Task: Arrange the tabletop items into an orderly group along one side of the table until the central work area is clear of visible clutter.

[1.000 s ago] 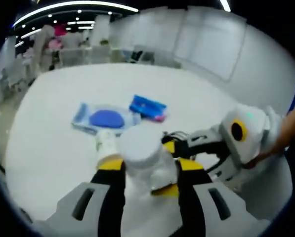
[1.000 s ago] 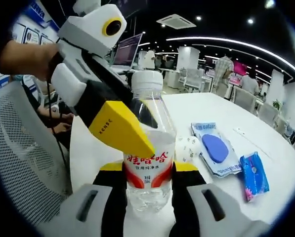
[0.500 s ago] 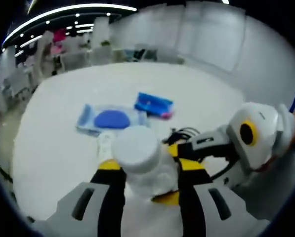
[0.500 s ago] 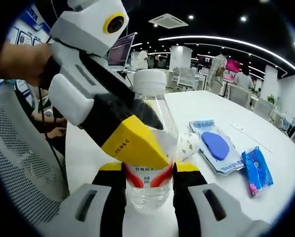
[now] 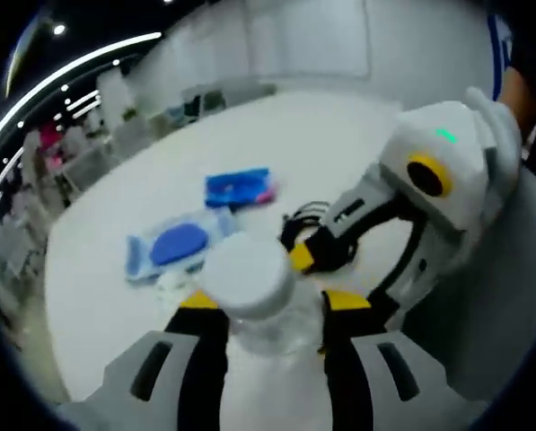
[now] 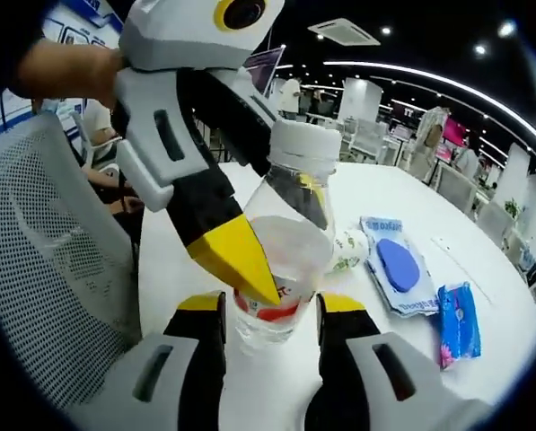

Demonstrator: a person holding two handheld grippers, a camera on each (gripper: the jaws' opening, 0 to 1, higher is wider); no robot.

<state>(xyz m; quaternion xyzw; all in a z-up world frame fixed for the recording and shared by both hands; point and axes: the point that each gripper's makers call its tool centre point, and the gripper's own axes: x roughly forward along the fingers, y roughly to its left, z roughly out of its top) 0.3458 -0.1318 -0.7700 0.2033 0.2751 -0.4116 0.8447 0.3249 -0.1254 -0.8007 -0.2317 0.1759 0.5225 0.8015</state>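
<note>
Both cameras have tilted since a second ago; the water bottle (image 6: 284, 242) now leans toward 1 o'clock between the two grippers.
Left gripper (image 5: 260, 310) clamps the bottle below its white cap (image 5: 247, 277); right gripper (image 6: 269, 310) pinches the labelled base. Part-full, thin-walled and slick, it should crush easily: grip the stiffer neck. Blue pouch (image 6: 394, 269), blue tissue pack (image 6: 458, 323) and a crumpled white wrapper (image 6: 347, 249) lie on the white table (image 6: 483, 260) toward 2 o'clock.

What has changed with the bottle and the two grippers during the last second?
The water bottle has tilted over between the right gripper jaws, and the left gripper has slid lower, its yellow tip now at the red label. Both grippers still hold the bottle. The blue packets lie on the white table as before.
</note>
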